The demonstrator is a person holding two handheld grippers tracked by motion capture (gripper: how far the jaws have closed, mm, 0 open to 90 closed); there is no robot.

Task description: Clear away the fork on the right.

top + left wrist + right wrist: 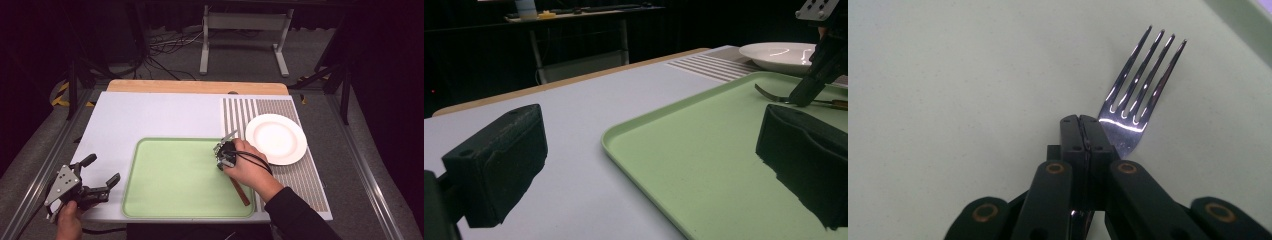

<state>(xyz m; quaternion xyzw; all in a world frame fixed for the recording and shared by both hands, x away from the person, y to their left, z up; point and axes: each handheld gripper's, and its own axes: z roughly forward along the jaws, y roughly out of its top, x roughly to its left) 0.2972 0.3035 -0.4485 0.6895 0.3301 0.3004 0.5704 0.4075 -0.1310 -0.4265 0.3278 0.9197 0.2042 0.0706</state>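
Pinching a shiny steel fork at its neck, my right claw holds it low over the smooth green tray, its wooden handle trailing under my hand. My left claw gapes empty, matte black pads wide, above the white bench. A round glossy plate sits on ribbed matting.

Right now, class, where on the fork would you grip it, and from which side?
Grip the fork at its narrow neck, just behind the tines, coming from above. It lies flat on the tray, so only its thin sides offer purchase. The right gripper has shut there.
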